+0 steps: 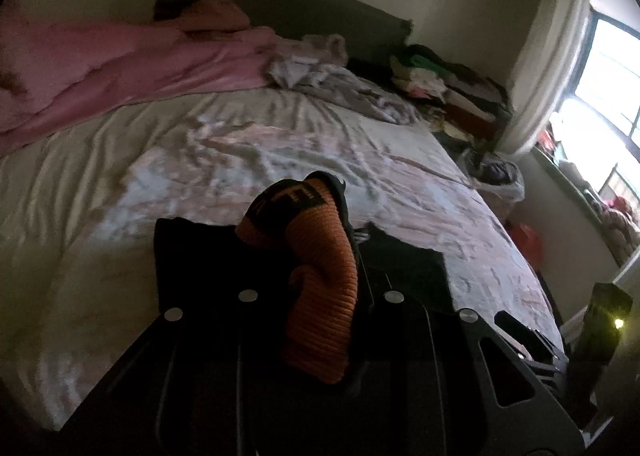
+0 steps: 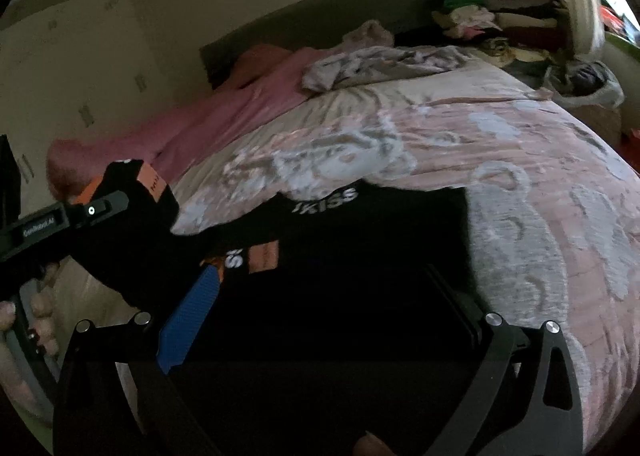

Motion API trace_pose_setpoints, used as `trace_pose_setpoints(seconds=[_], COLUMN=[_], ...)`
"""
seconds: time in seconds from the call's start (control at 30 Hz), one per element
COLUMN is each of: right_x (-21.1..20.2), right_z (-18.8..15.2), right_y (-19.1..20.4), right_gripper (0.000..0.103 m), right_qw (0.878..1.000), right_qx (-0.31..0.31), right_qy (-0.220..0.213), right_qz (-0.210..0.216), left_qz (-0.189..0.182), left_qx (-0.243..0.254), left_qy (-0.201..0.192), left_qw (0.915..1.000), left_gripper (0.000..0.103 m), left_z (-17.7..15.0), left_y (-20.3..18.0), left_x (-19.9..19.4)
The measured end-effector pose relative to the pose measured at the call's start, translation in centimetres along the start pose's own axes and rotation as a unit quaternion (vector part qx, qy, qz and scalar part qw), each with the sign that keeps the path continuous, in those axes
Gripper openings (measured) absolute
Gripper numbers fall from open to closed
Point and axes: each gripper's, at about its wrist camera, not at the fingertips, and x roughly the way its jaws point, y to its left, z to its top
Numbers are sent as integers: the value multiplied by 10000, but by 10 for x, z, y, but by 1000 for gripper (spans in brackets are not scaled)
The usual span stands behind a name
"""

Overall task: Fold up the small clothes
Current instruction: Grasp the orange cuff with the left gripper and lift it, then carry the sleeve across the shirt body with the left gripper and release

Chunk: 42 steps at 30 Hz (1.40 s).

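Note:
A black garment [image 2: 380, 236] with white "KISS" lettering and orange patches lies on the patterned bed sheet [image 2: 520, 175]. My left gripper [image 1: 332, 195] is shut on one end of it and holds that end up off the bed. Its orange ribbed finger [image 1: 324, 296] presses against black cloth. The right wrist view shows the left gripper [image 2: 120, 191] at the left with the lifted cloth, and a person's hand [image 2: 40, 312] on its handle. My right gripper [image 2: 324, 272] hovers over the near part of the garment with its blue finger [image 2: 192, 316] far from the other one. The dark cloth hides that other finger.
A pink blanket [image 1: 120, 67] and a crumpled grey cloth [image 1: 340, 83] lie along the head of the bed. A pile of clothes [image 1: 440, 75] and a plastic bag [image 1: 500, 175] sit beside the bed, by the curtain [image 1: 552, 55]. A pale wardrobe [image 2: 80, 75] stands on the other side.

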Motion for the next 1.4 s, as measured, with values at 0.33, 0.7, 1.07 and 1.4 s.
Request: trace_pose_setpoints(seconds=[0.33, 0.7, 1.07, 1.4], right_x=[-9, 22, 84, 81], right_z=[5, -6, -41, -38], right_y=[-47, -40, -33, -24], right_gripper=[98, 99, 98, 37], right_qw=[9985, 9987, 9863, 9875], right_qx=[488, 212, -430, -870], right_qy=[-101, 445, 1362, 1027], right_qz=[-223, -159, -821, -817], left_qz=[-232, -54, 868, 1254], left_qx=[154, 143, -407, -954], left_qy=[613, 525, 320, 147], left_qw=[9977, 9985, 9949, 9874], left_gripper=[28, 56, 62, 62], left_z=[-22, -28, -31, -33], left_y=[-32, -18, 64, 120], left_x=[56, 54, 38, 19])
